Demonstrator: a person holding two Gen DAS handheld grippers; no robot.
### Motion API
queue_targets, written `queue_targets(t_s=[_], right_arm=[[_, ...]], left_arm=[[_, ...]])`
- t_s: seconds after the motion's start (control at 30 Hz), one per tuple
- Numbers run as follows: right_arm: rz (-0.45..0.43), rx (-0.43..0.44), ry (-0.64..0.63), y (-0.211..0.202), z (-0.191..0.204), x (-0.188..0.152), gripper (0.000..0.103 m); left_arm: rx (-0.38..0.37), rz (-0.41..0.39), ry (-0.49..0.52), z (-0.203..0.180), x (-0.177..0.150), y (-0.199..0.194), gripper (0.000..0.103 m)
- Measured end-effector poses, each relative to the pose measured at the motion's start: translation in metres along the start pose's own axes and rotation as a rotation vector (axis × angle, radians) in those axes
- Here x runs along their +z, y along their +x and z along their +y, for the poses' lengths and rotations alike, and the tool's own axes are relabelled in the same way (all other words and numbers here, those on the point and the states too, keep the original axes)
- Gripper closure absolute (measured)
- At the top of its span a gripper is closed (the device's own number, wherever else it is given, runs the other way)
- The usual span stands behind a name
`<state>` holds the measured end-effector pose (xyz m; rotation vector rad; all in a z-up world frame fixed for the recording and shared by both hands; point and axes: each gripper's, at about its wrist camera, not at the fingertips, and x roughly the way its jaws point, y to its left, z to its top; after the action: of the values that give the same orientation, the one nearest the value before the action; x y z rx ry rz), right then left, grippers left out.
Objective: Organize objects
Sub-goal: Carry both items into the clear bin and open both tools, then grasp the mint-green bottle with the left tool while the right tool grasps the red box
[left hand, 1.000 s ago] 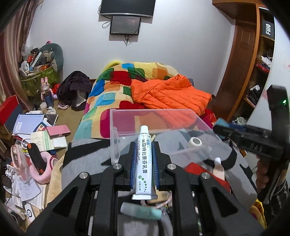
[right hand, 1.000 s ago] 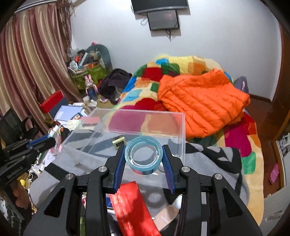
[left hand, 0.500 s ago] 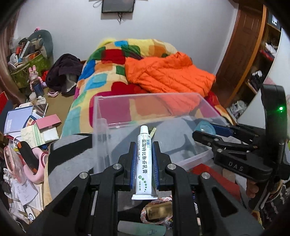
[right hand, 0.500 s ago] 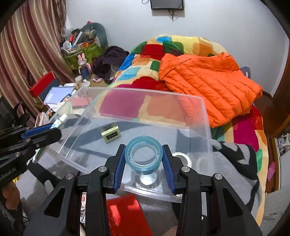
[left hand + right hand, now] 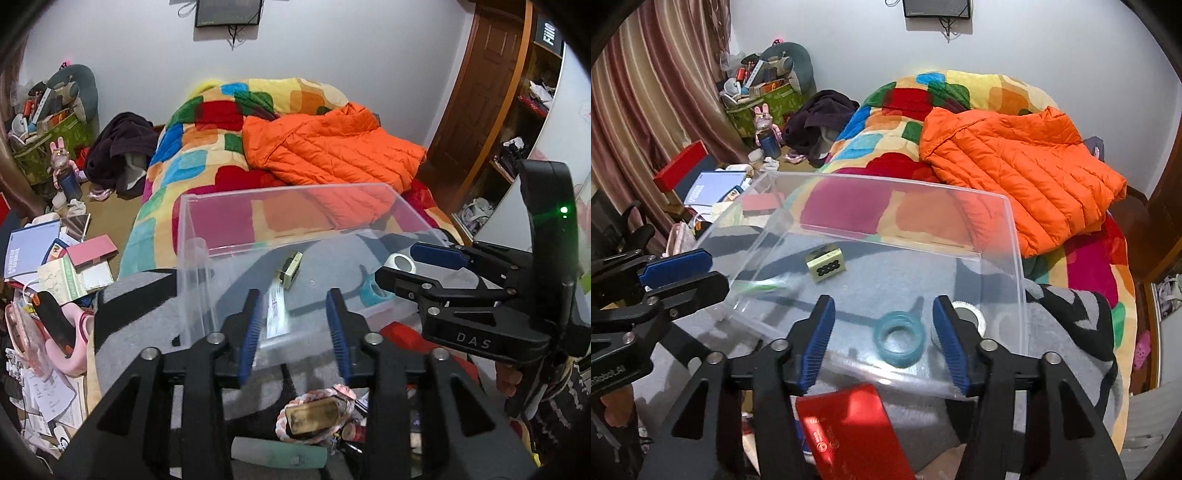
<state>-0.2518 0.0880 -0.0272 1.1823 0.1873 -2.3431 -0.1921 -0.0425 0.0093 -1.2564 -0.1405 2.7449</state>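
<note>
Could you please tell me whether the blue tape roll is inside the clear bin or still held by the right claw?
Inside. The blue tape roll lies flat on the clear bin floor, and the right claw stands open above it.

box: clear glossy plastic | tape roll: shiny translucent teal | blanket: grey fuzzy cloth | jacket: orange quilted, slight sheen | gripper pads: blue ribbed | door: brown wood

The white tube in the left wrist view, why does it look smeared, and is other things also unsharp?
Left wrist view: only the white tube is streaked, probably motion blur; the clear box looks sharp. Right wrist view: the tube is a faint smear; the blue tape roll is crisp.
</note>
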Motion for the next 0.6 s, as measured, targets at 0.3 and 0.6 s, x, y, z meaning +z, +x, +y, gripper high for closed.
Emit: queue_targets(t_s=[0.3, 0.6], right_arm=[[-0.073, 0.006, -0.018, -0.04, 0.0, -0.014, 0.046], [-0.118, 0.048, -0.018, -0.074, -0.01, -0.047, 0.032]], left_arm=[[0.025, -0.077, -0.015, 0.003, -0.016, -0.035, 0.042], [0.097, -0.008, 0.1, -0.004, -0.067, -0.028, 0.026]])
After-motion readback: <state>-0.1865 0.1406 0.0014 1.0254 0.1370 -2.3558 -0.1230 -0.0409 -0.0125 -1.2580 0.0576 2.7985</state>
